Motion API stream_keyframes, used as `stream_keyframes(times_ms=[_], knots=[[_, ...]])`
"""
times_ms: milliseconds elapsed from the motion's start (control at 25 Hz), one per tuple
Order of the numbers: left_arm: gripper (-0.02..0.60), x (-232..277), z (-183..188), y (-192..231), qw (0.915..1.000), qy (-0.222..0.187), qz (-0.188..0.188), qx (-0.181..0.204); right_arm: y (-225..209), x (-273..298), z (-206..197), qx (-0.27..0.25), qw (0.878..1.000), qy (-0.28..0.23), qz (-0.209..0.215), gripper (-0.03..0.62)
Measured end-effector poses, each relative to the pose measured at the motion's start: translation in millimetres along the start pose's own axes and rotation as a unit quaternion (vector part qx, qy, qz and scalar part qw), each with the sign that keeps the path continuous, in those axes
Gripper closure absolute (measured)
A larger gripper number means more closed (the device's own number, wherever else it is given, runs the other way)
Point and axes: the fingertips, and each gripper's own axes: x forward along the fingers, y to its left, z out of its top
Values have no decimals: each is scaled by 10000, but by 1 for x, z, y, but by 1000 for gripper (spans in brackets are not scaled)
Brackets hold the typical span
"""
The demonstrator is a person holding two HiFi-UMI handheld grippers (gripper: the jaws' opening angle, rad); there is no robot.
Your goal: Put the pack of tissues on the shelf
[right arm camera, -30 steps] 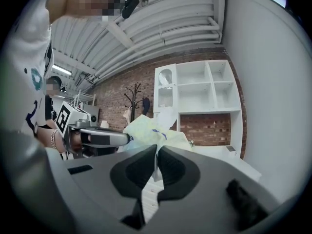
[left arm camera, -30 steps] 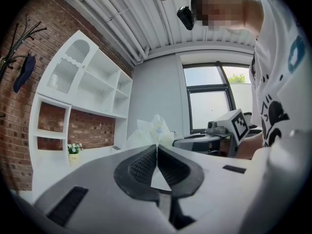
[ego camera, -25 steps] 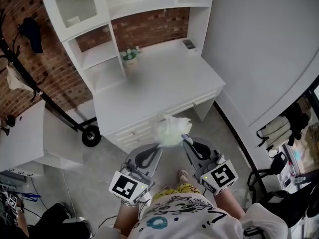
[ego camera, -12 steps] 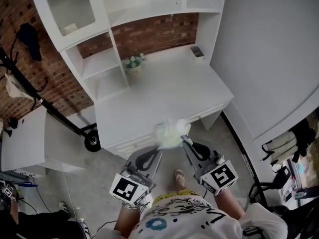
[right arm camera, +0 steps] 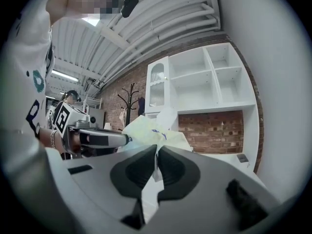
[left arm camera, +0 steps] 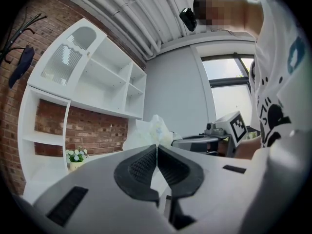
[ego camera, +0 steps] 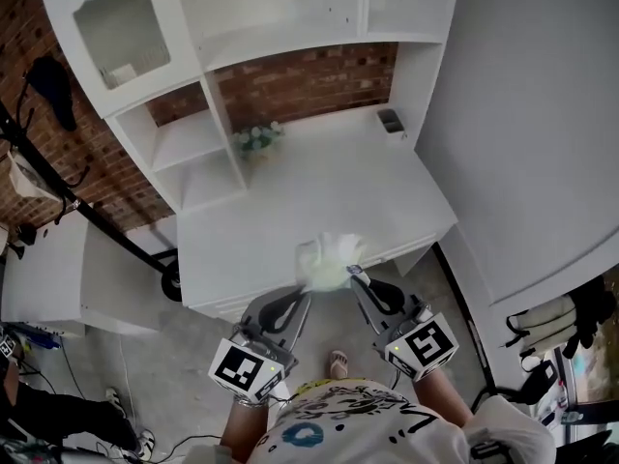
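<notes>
The pack of tissues (ego camera: 329, 262), a pale crinkly plastic bundle, hangs over the front edge of the white desk (ego camera: 290, 201). Both grippers grip it from below. My left gripper (ego camera: 307, 288) is shut on the wrapper's left end, my right gripper (ego camera: 354, 274) on its right end. In the left gripper view the pack (left arm camera: 152, 129) rises just beyond the closed jaws of my left gripper (left arm camera: 156, 148). The right gripper view has film pinched in my right gripper (right arm camera: 157, 151), the pack (right arm camera: 146, 131) beyond. White hutch shelves (ego camera: 189, 135) stand at the back of the desk.
A small flower pot (ego camera: 254, 141) sits by the hutch's left compartments, a small dark object (ego camera: 391, 121) at the desk's back right. A glass-door cabinet (ego camera: 108, 32) tops the hutch. A low white unit (ego camera: 48, 278) and a black coat stand (ego camera: 58, 177) are on the left, a grey wall (ego camera: 542, 133) on the right.
The desk and hutch have come nearer beneath me. The pack, still held by both grippers, has gone from just off the desk's front edge to over it.
</notes>
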Motion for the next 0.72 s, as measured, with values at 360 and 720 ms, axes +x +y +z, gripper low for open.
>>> stream_keyframes(times_ms=[360,720], knots=[[566,42,-1,12,9998,79,166,86,-43,14,-6,74,9999,-41,150,565],[566,60,0,38,9997,115,212,59,-62,39,-6,96,9998,-51,179,566]])
